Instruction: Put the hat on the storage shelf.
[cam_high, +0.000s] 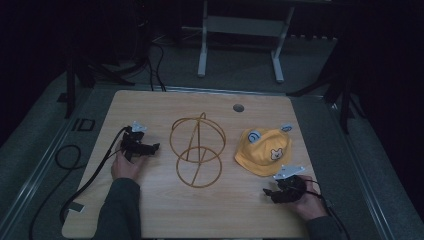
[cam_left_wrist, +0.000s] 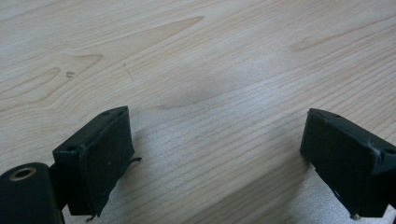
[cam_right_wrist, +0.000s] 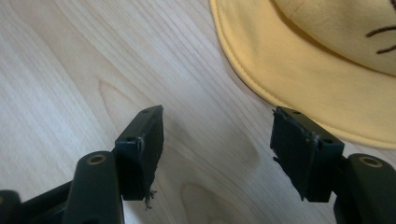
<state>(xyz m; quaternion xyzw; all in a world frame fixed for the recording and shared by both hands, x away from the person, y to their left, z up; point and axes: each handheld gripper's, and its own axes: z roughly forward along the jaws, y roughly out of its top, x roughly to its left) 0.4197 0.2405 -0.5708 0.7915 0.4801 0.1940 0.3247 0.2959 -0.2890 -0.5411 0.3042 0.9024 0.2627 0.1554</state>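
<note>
Left gripper (cam_high: 150, 148) lies low on the table (cam_high: 150, 210), gripped from behind by the left hand (cam_high: 124, 167), jaws pointing toward the wire frame (cam_high: 197, 150) just beyond its tips. Its jaws stand wide apart, nothing between them but bare wood. Right gripper (cam_right_wrist: 217, 154) rests near the table's front edge in the right hand (cam_high: 309, 202). Its jaws are likewise spread and empty; the yellow hat (cam_right_wrist: 322, 60) lies just ahead, its brim beside the right-hand jaw.

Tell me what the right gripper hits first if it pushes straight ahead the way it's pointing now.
Probably the yellow hat: its brim lies just ahead of the open right gripper, mostly toward one jaw. Bare table lies before the other, so it may only clip the brim.
</note>
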